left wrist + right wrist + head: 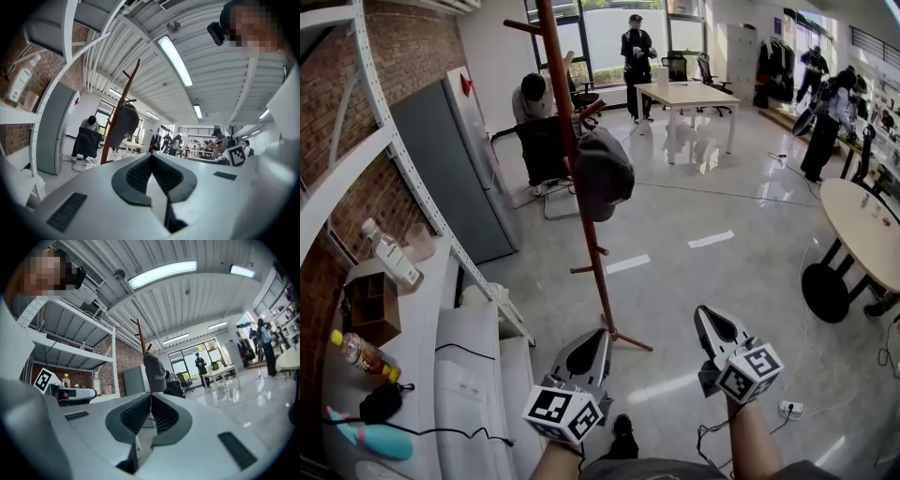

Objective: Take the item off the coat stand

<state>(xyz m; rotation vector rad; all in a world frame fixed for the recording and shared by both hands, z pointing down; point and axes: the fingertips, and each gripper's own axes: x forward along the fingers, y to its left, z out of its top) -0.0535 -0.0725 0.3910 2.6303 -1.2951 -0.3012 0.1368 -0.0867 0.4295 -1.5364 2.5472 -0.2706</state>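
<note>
A dark grey cap hangs on a peg of the brown wooden coat stand, about halfway up the pole. The same cap hangs far off at the left in the left gripper view, and the cap sits just above the jaws in the right gripper view. My left gripper is low in the head view, near the stand's foot, shut and empty. My right gripper is held beside it to the right, also shut with nothing between its jaws. Both are well short of the cap.
A white metal shelf along the brick wall holds bottles and a wooden box. A grey cabinet stands behind the coat stand. A person sits on a chair beyond it. A round table stands at right, a power strip on the floor.
</note>
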